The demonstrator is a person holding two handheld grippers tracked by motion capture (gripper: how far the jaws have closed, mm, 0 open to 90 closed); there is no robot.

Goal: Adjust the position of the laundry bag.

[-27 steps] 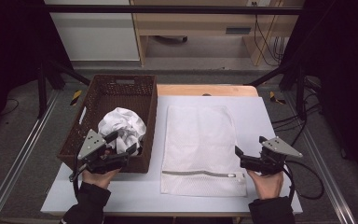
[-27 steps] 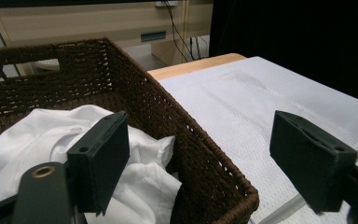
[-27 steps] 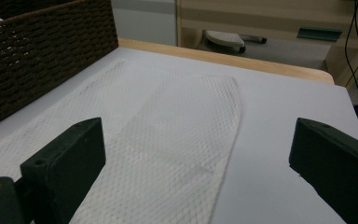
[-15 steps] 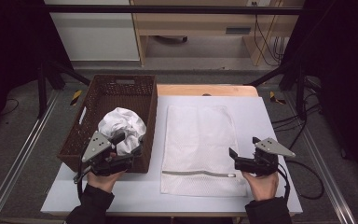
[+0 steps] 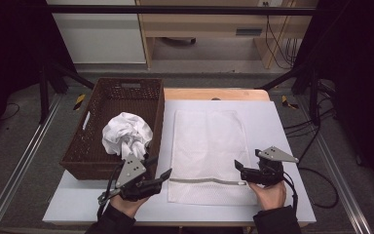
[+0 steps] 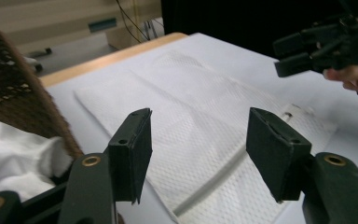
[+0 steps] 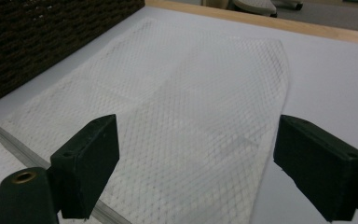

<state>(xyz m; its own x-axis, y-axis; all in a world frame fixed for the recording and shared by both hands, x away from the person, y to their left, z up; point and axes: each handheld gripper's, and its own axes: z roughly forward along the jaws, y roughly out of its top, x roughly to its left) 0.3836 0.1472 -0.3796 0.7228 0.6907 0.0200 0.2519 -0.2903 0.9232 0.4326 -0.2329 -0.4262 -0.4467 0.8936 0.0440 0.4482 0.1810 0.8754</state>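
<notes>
While the white mesh laundry bag [image 5: 209, 153] lies flat in the middle of the white table top [image 5: 277, 126], its grey zipper [image 5: 207, 181] runs across the near end, close to the table's front edge. Both grippers sit at that zipper end, one per corner. Left gripper [image 5: 161, 174]: jaws apart, nothing between them, tips just at the bag's near left corner; in the left gripper view the mesh shows beyond the gap. Right gripper [image 5: 239, 169]: jaws spread, empty, tips over the near right corner by the zipper's end; the right gripper view looks along the bag with the zipper at lower left. Dark woven basket [image 5: 97, 146] stands just left of the bag, nearly touching its edge. Crumpled white cloth [image 5: 126, 135] sits inside the basket, toward its near end.
</notes>
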